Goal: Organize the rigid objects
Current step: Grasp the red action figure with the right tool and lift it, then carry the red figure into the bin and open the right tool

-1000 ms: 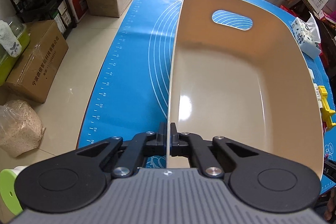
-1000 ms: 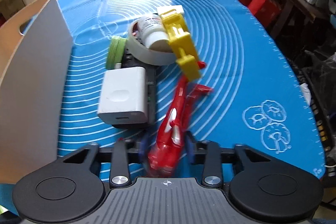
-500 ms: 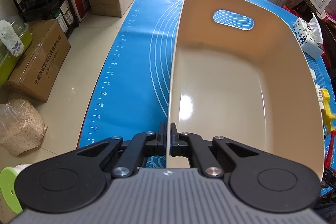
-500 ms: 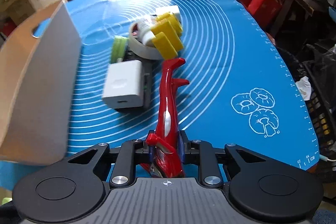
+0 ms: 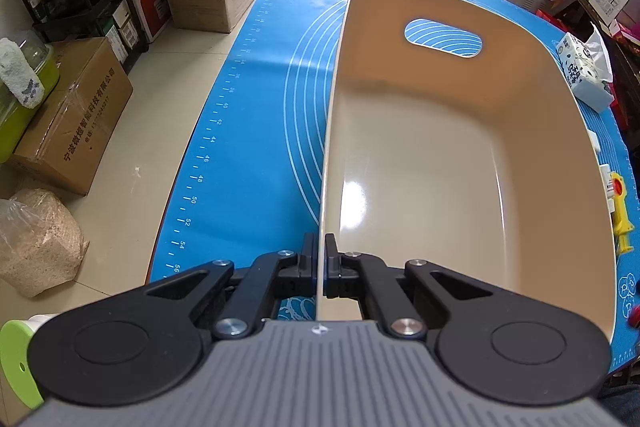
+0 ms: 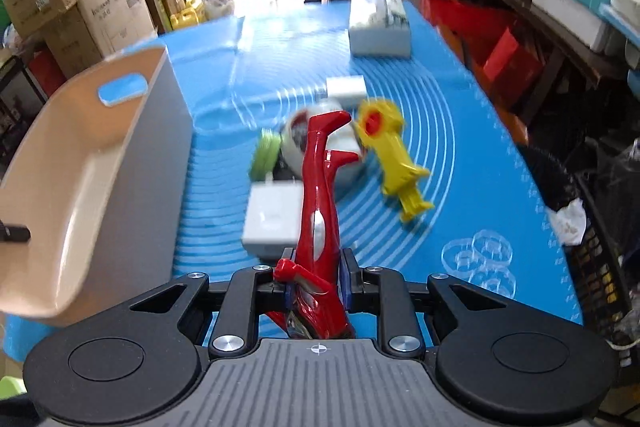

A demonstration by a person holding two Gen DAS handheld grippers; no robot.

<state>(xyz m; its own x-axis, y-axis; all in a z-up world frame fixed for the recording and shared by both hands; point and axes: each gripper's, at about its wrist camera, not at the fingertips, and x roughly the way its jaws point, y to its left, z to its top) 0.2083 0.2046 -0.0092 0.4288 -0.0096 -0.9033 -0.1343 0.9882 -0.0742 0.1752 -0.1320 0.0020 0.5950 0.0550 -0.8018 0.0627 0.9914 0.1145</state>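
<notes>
My left gripper (image 5: 323, 265) is shut on the near rim of an empty beige bin (image 5: 440, 163) with a cut-out handle, which stands on the blue mat (image 5: 256, 131). In the right wrist view my right gripper (image 6: 318, 281) is shut on a red toy figure (image 6: 320, 195) that hangs above the mat, its long end pointing away from me. Below it lie a white charger block (image 6: 270, 221), a yellow toy (image 6: 394, 159), a roll of tape (image 6: 296, 141) and a green spool (image 6: 264, 155). The beige bin (image 6: 88, 163) stands to the left of this pile.
A tissue box (image 6: 378, 27) sits at the far end of the mat, with a small white block (image 6: 346, 87) nearer. Cardboard boxes (image 5: 72, 123) and a shelf stand on the floor to the left of the table. Red crates and shelving (image 6: 508, 55) line the right side.
My right gripper closed on the red toy figure and lifted it off the mat. The yellow toy has shifted to the right. My left gripper and the bin have stayed put.
</notes>
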